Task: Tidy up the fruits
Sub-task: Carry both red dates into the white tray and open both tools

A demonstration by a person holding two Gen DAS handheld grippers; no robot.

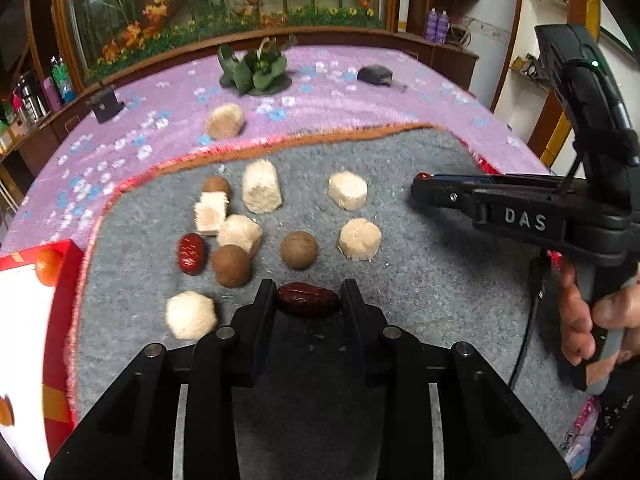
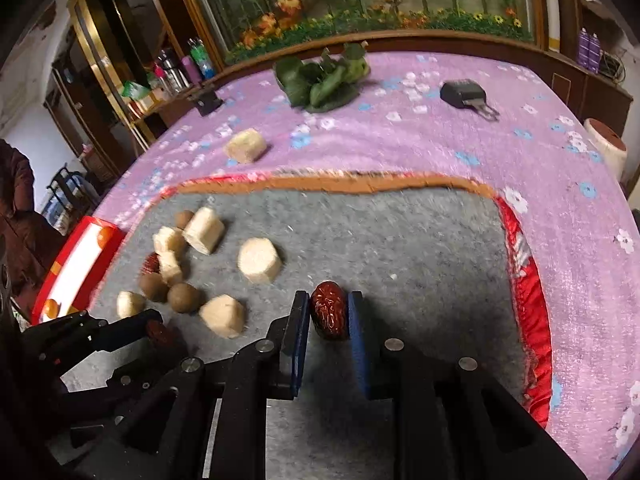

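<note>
My left gripper [image 1: 308, 298] is shut on a dark red date [image 1: 307, 300], held crosswise just above the grey mat [image 1: 420, 280]. My right gripper [image 2: 329, 314] is shut on another red date [image 2: 329, 316], held upright between blue pads. The right gripper also shows side-on in the left wrist view [image 1: 424, 190], and the left gripper shows in the right wrist view [image 2: 156, 330]. Loose on the mat lie a third red date [image 1: 191, 253], brown round fruits [image 1: 299, 249] [image 1: 231, 265] and several pale cut chunks [image 1: 262, 192] [image 1: 360, 239].
A red-rimmed white tray [image 1: 60, 280] holding small orange fruits [image 1: 48, 267] stands at the mat's left. On the purple cloth beyond lie one pale chunk [image 1: 225, 121], a green leaf ornament [image 1: 256, 68], a black device [image 1: 374, 75] and a small black stand [image 1: 105, 102].
</note>
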